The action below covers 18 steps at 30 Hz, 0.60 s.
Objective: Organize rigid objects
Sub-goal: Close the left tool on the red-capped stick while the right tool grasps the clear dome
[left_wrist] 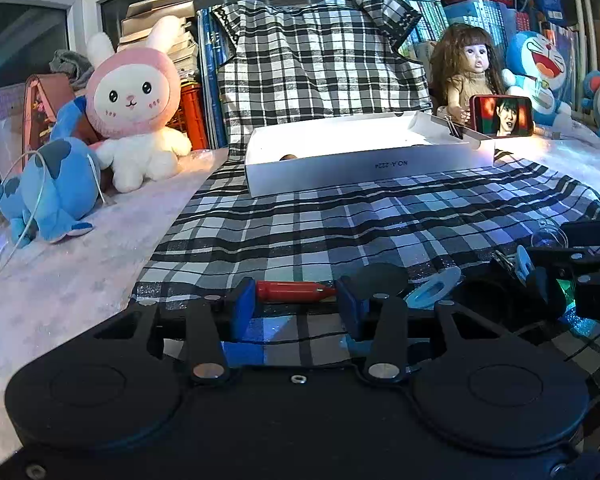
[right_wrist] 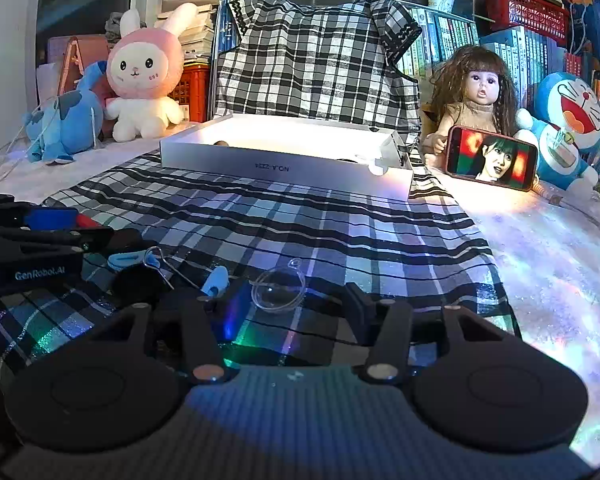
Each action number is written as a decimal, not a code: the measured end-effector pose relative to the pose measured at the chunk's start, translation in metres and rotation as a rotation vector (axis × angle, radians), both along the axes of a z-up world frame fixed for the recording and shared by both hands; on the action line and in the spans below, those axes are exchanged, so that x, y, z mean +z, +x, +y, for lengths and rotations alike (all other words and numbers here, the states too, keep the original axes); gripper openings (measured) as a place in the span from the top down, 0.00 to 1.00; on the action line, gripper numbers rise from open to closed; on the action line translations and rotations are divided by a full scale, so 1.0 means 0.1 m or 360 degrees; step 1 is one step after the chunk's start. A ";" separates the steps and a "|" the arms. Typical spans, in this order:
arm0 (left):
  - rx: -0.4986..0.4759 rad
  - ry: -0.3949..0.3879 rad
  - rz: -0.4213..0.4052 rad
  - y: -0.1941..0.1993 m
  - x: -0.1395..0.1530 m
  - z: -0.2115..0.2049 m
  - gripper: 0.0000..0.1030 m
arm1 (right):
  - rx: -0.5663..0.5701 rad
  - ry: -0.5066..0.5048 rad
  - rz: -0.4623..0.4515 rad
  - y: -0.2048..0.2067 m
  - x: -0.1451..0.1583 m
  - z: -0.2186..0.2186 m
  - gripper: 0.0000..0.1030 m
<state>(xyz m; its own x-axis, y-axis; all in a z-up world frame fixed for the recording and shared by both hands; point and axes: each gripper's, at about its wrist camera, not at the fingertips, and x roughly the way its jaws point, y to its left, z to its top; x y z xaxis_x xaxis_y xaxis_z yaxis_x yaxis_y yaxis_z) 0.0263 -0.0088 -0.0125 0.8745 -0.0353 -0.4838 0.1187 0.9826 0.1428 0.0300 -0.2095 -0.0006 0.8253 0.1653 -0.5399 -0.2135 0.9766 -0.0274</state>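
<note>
Between the left gripper's (left_wrist: 296, 298) jaws lies a red pen (left_wrist: 294, 292).

We read "NO.A-2224", upside down, on the white box (left_wrist: 366, 168) front wall, and "GenRobot.AI" on the left gripper (right_wrist: 40, 216) beside it.

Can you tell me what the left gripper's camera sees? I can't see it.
The left gripper has a red marker lying between its blue fingers on a checked cloth. Beyond it sits a white box, with plush toys beside it.
</note>
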 end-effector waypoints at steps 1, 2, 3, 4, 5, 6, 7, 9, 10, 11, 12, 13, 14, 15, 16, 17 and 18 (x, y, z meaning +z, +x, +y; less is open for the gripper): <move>-0.0001 -0.0003 -0.0001 -0.01 0.00 -0.01 0.58 | 0.0001 0.0004 0.0001 0.00 0.00 0.00 0.47; -0.0001 -0.0010 -0.0001 -0.02 0.00 -0.01 0.59 | 0.0002 0.0008 0.0001 0.00 0.00 0.00 0.49; -0.0002 -0.0016 0.0000 -0.02 0.00 -0.01 0.59 | 0.0004 0.0011 0.0002 0.00 0.00 0.00 0.50; -0.0007 -0.0025 0.0001 -0.03 0.01 -0.01 0.59 | 0.0006 0.0014 0.0002 0.00 0.00 0.01 0.51; -0.0016 -0.0035 0.0004 -0.04 0.01 -0.02 0.59 | 0.0007 0.0016 0.0003 0.00 0.01 0.01 0.53; -0.0025 -0.0044 0.0007 -0.05 0.02 -0.02 0.59 | 0.0009 0.0020 0.0003 0.00 0.01 0.01 0.56; -0.0033 -0.0047 0.0010 -0.04 0.03 -0.03 0.59 | 0.0009 0.0023 0.0003 0.00 0.01 0.02 0.57; -0.0043 -0.0044 0.0010 -0.05 0.04 -0.05 0.59 | 0.0010 0.0033 0.0007 0.01 0.02 0.02 0.61; -0.0045 -0.0044 0.0010 -0.04 0.04 -0.05 0.59 | 0.0010 0.0041 0.0010 0.01 0.03 0.02 0.62; -0.0048 -0.0048 0.0009 -0.04 0.05 -0.06 0.59 | 0.0010 0.0049 0.0012 0.01 0.03 0.02 0.64; -0.0050 -0.0055 0.0009 -0.04 0.06 -0.06 0.59 | 0.0009 0.0054 0.0013 0.01 0.03 0.02 0.66; -0.0051 -0.0060 0.0009 -0.04 0.07 -0.06 0.59 | 0.0009 0.0055 0.0013 0.02 0.04 0.02 0.67; -0.0053 -0.0067 0.0009 -0.03 0.08 -0.06 0.59 | 0.0008 0.0054 0.0011 0.01 0.04 0.02 0.67; -0.0054 -0.0073 0.0009 -0.03 0.09 -0.06 0.59 | 0.0008 0.0053 0.0011 0.01 0.04 0.02 0.67; -0.0054 -0.0079 0.0010 -0.03 0.10 -0.06 0.59 | 0.0008 0.0054 0.0010 0.01 0.04 0.02 0.67; -0.0054 -0.0084 0.0011 -0.02 0.11 -0.06 0.59 | 0.0008 0.0055 0.0011 0.01 0.04 0.02 0.67; -0.0054 -0.0089 0.0013 -0.01 0.11 -0.06 0.59 | 0.0007 0.0055 0.0011 0.01 0.04 0.02 0.67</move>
<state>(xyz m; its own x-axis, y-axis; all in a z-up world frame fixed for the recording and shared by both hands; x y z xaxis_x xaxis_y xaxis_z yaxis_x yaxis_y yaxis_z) 0.0249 -0.0146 -0.0012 0.8685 -0.0920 -0.4871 0.1528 0.9845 0.0864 0.0312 -0.2080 0.0035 0.8209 0.1875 -0.5393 -0.2177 0.9760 0.0080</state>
